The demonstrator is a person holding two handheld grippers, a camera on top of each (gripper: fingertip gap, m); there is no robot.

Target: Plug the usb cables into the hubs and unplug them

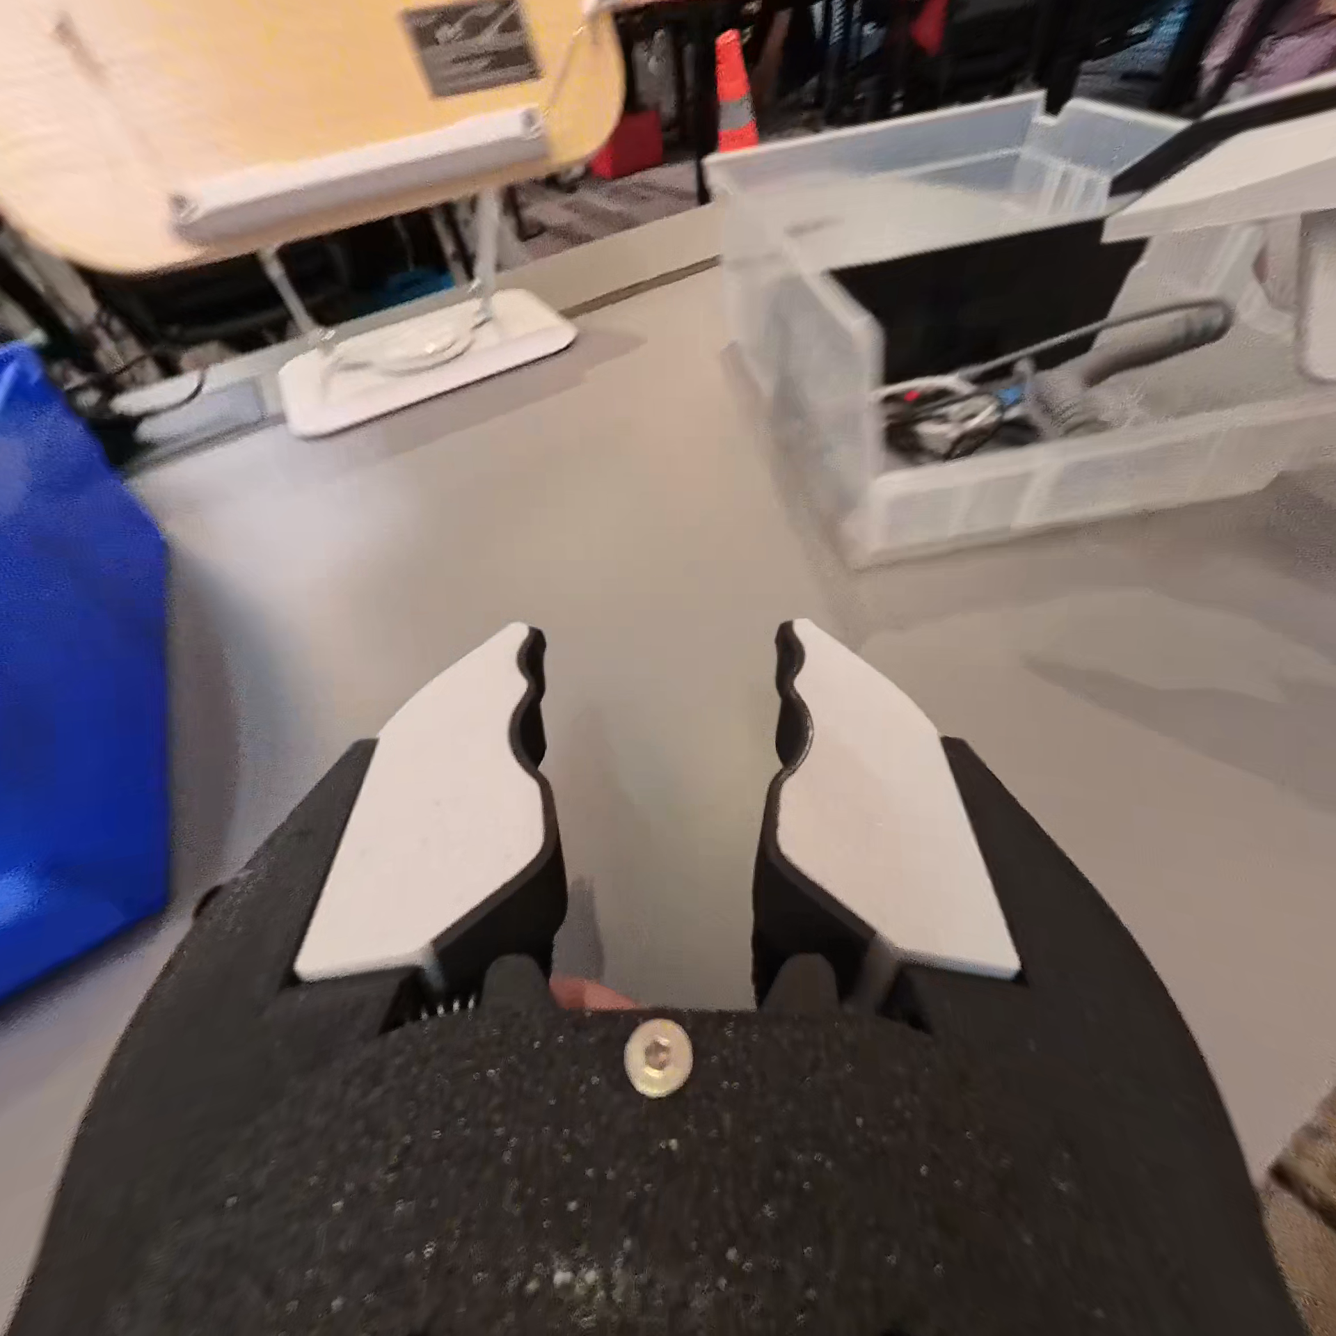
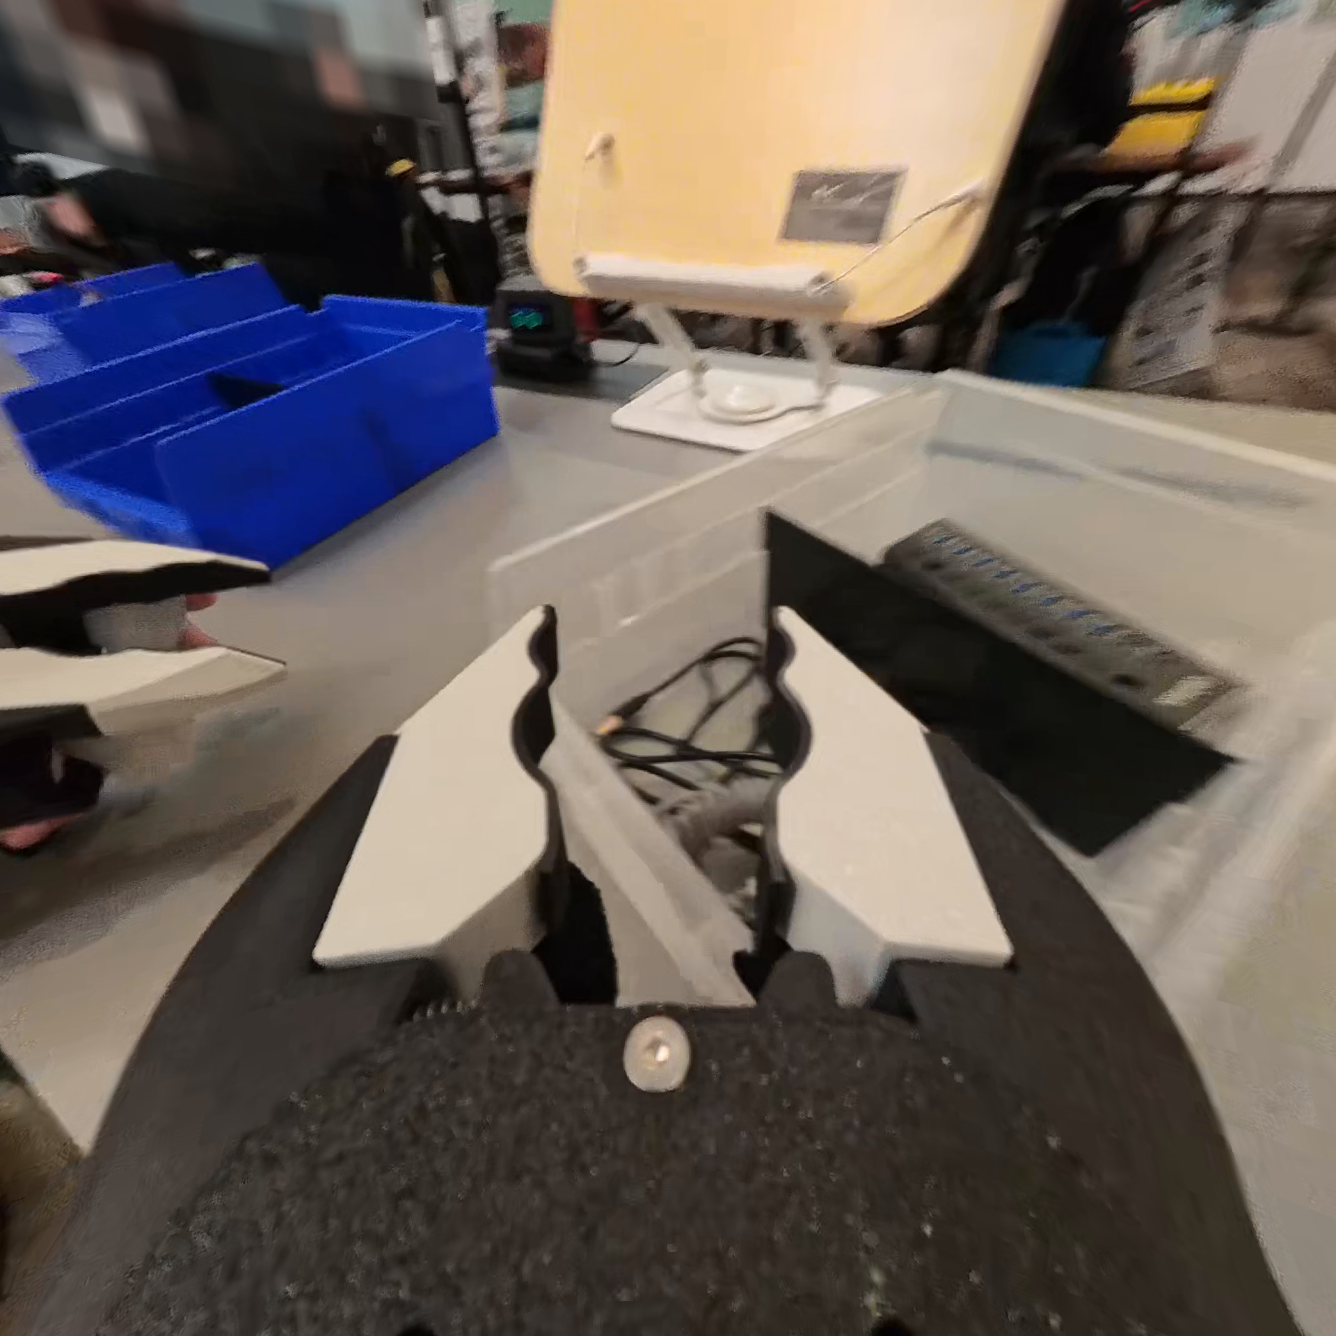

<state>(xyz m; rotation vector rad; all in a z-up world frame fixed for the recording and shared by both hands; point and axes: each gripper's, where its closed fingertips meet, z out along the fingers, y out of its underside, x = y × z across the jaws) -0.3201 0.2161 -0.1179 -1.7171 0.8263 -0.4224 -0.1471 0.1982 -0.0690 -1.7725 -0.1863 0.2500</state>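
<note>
While both wavy-edged tongs gape empty, right tongs [image 2: 661,622] overhang translucent bin [image 2: 651,557].

Grey table [image 1: 651,448] surface. Pale yellow panel [image 2: 759,130] on a white stand [image 2: 730,405] at the far edge. Orange traffic cone [image 1: 735,94] behind; the room beyond is dim, cluttered and blurred.

I count two bins: one clear [image 2: 723,549] and one blue [image 2: 289,448]. One grey USB hub [image 2: 1070,622] lies in the clear one, beside a cable tangle [image 2: 694,730] I cannot count. One yellow panel [image 2: 759,130] stands behind.
</note>
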